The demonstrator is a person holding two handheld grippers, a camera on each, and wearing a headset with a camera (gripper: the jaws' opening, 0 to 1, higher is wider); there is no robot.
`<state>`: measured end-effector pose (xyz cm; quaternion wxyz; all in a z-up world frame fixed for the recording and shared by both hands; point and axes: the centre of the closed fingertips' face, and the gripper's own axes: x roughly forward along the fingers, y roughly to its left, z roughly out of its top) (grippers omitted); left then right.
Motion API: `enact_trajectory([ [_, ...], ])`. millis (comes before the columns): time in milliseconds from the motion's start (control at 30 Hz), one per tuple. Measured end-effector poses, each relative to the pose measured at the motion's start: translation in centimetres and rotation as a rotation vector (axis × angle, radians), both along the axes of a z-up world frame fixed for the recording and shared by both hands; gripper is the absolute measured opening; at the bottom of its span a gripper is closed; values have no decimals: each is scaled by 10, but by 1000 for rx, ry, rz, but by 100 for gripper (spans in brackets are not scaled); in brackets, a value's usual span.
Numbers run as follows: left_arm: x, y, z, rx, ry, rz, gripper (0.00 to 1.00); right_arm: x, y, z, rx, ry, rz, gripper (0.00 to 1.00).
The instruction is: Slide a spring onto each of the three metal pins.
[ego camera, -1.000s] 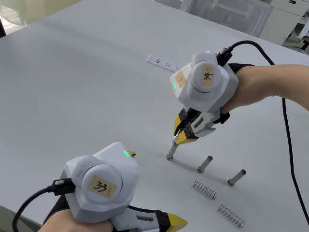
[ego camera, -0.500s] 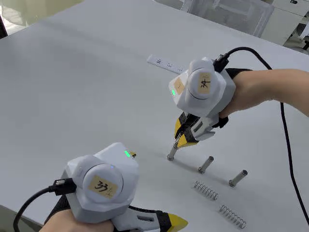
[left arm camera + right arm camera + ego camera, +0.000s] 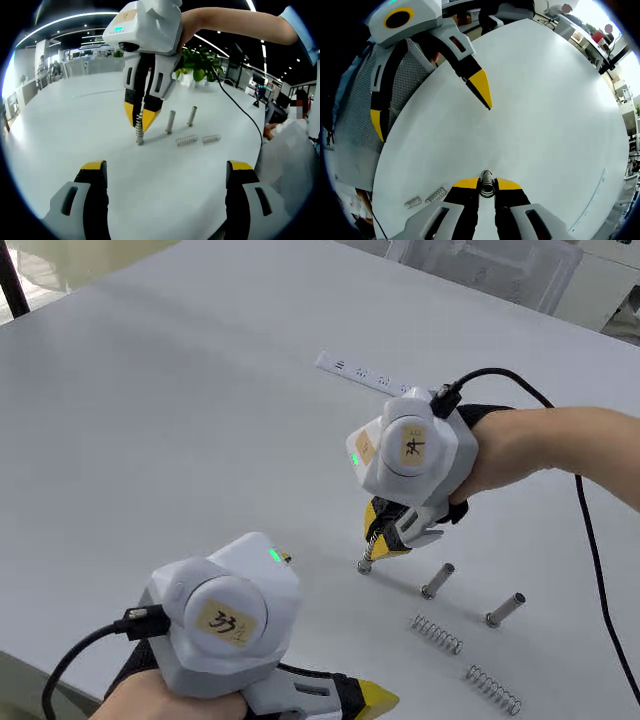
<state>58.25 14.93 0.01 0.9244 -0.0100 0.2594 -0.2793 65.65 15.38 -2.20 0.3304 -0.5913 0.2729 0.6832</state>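
Spring (image 3: 370, 552) pinched in the right gripper (image 3: 386, 540), just right of centre in the head view, its lower end sitting on the top of the first pin (image 3: 364, 566), which stands on the white table (image 3: 150, 440). Off toward 4 o'clock the second pin (image 3: 437, 580) and third pin (image 3: 505, 609) stand bare, and two loose springs (image 3: 437, 634) lie flat just below them. A power strip (image 3: 365, 375) lies at 12 o'clock, well apart. The left gripper (image 3: 332, 632) hangs low at 7 o'clock, away from the pins. Over to the left gripper view: its own jaws are spread wide at 6 o'clock with bare table between them, gripping nothing, and straight ahead the right gripper comes down from 12 o'clock, yellow tips clamped on the spring, which is upright and in line with the pin beneath it. The two bare pins stand at its 3 o'clock side, the loose springs in front of them. Now the right gripper view: at 6 o'clock both yellow tips squeeze the coil, seen end-on. The left gripper fills 10 o'clock, and the loose springs lie at 8 o'clock.
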Motion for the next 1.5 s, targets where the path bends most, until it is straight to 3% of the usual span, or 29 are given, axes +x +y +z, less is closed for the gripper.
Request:
enact_trajectory([
  [500, 0, -3, -2, 6, 7, -13, 98, -1, -1, -16, -14, -6, 8, 8],
  [967, 0, -2, -4, 8, 8, -12, 98, -2, -2, -21, -8, 4, -14, 11],
  [1067, 0, -1, -3, 5, 7, -8, 98, -3, -2, -22, -1, 9, -24, 19],
  [1267, 0, -1, -3, 6, 5, -6, 98, -1, 0, -21, 25, -3, -39, 44],
  [1500, 2, 2, 1, -26, 7, 12, 98, -1, 5, -15, 94, -3, -76, 76],
])
